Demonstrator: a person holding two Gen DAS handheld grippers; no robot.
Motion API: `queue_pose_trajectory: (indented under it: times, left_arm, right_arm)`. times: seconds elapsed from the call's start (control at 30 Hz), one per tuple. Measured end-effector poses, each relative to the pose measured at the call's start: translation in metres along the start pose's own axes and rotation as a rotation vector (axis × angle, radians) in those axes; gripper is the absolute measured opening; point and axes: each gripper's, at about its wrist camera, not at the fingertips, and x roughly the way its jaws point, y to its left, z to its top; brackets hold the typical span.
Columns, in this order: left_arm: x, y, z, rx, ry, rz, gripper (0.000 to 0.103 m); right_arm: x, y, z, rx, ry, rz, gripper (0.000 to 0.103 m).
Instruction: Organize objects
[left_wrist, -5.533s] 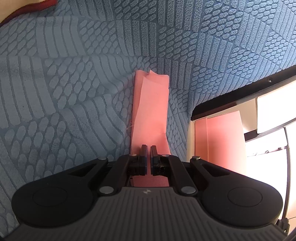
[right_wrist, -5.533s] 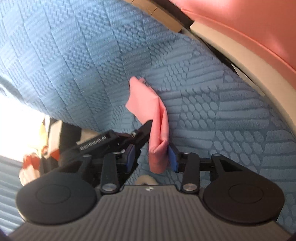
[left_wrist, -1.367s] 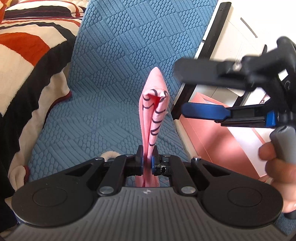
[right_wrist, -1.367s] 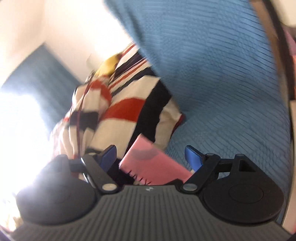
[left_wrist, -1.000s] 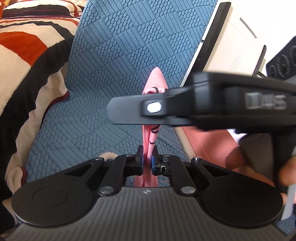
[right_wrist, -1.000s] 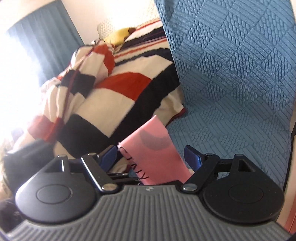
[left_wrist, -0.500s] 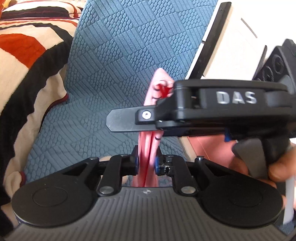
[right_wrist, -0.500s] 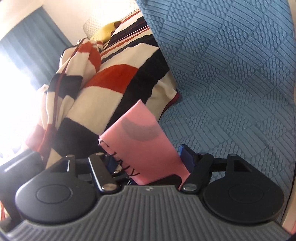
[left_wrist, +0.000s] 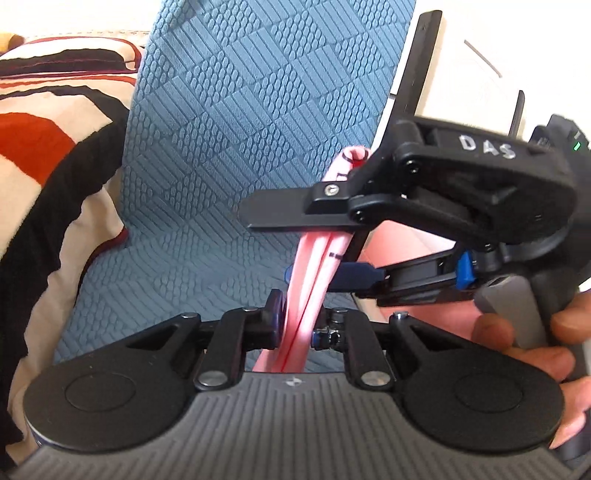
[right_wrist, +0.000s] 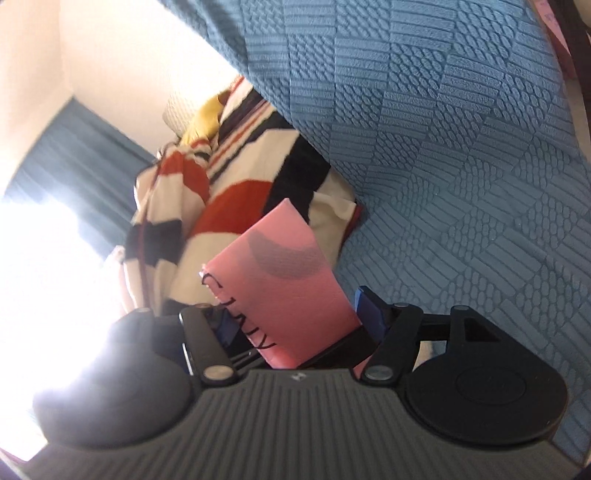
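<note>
A folded pink cloth (left_wrist: 314, 258) with black stitching stands upright in the air above the blue textured cover (left_wrist: 229, 122). My left gripper (left_wrist: 297, 325) has its jaws a little apart around the cloth's lower end. My right gripper (left_wrist: 295, 251) reaches in from the right, its black and blue fingers closed across the cloth's middle. In the right wrist view the pink cloth (right_wrist: 288, 291) sits between the right gripper's (right_wrist: 295, 317) blue pads.
A striped red, black and cream blanket (left_wrist: 40, 155) lies to the left and shows in the right wrist view (right_wrist: 221, 177). A white cabinet with a black frame (left_wrist: 417, 74) stands right of the cover. A pink sheet (left_wrist: 402, 243) lies below it.
The left jaws have parted slightly around the cloth. The right gripper swung in from the right and closed across the cloth's middle.
</note>
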Motion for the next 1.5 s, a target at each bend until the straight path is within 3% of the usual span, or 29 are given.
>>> queue_pose_trajectory:
  times: [0.1,0.33,0.4,0.47,0.93,1.07,1.17,1.27,1.33,1.5]
  left_arm:
    - [-0.010,-0.004,-0.003,0.005,0.009,0.001,0.014]
    - [-0.035,-0.004,-0.015,-0.025,0.066,0.028,0.012]
    - [-0.033,0.001,-0.018,-0.060,0.097,0.025,0.012]
    - [-0.030,0.005,-0.020,-0.081,0.121,0.022,0.012]
    - [-0.003,0.033,-0.025,-0.227,0.205,0.004,0.012]
    - [-0.002,0.046,-0.021,-0.262,0.210,0.044,0.011]
    - [-0.003,0.055,-0.020,-0.297,0.197,0.071,0.011]
    - [-0.003,0.064,-0.018,-0.338,0.185,0.112,0.011]
    - [-0.001,0.070,-0.018,-0.364,0.186,0.123,0.011]
    - [0.003,0.077,-0.018,-0.382,0.202,0.156,0.011]
  right_arm:
    - [0.000,-0.007,-0.002,0.075,0.002,0.032,0.067]
    - [0.008,-0.005,-0.017,0.118,0.050,0.030,0.067]
    - [0.013,-0.004,-0.024,0.123,0.073,0.023,0.057]
    - [0.017,-0.002,-0.029,0.106,0.082,-0.023,0.055]
    - [0.033,-0.018,-0.032,0.123,0.113,-0.089,0.055]
    - [0.027,-0.016,-0.026,0.088,0.075,-0.075,0.063]
    - [0.014,-0.011,-0.021,0.025,-0.011,-0.090,0.069]
    - [0.005,-0.017,-0.015,0.039,-0.077,-0.096,0.069]
    - [0.004,-0.020,-0.012,0.023,-0.076,-0.145,0.069]
    - [0.024,-0.026,-0.018,-0.036,0.024,-0.290,0.067]
